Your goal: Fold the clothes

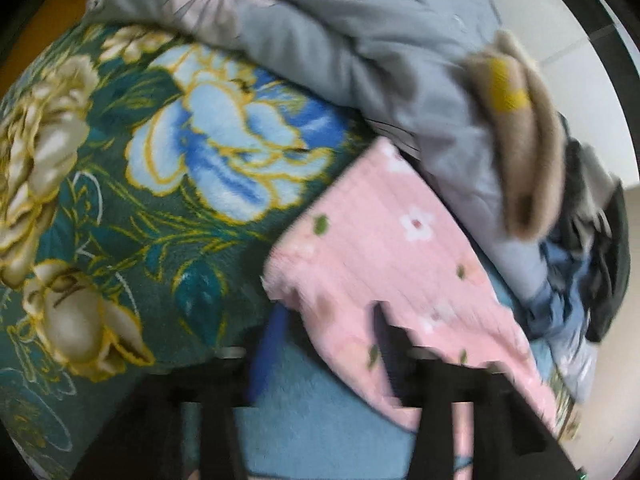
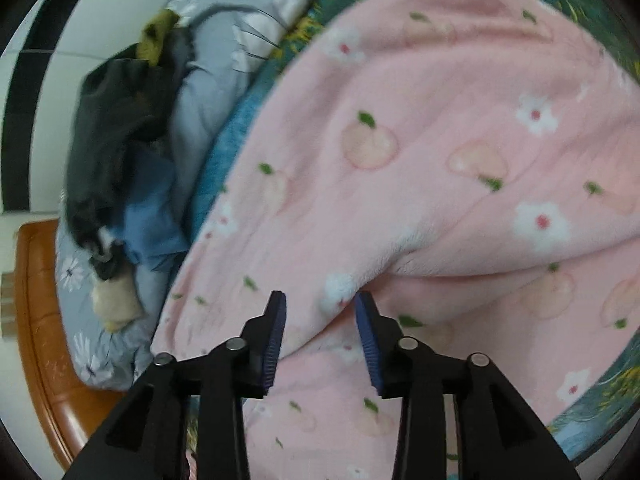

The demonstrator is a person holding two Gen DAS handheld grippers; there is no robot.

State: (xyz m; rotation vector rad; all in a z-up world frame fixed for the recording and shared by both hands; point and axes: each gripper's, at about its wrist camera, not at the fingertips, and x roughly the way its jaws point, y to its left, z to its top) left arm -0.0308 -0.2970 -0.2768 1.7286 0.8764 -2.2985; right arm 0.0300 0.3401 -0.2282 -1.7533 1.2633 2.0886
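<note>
Pink fleece garment, printed with peaches and white flowers, lies spread on the bed over a green floral blanket. I see my right hand-held gripper just above a raised fold of it, jaws parted, gripping nothing. My left hand-held gripper is blurred; its jaws look apart, the pink hem just ahead. A grey flowered quilt and a heap of dark and blue clothes crowd the far side. The garment's long axis I cannot tell.

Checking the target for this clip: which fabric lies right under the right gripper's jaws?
The pink peach-print fleece, directly beneath the right gripper; the grey floral quilt lies farther off.
</note>
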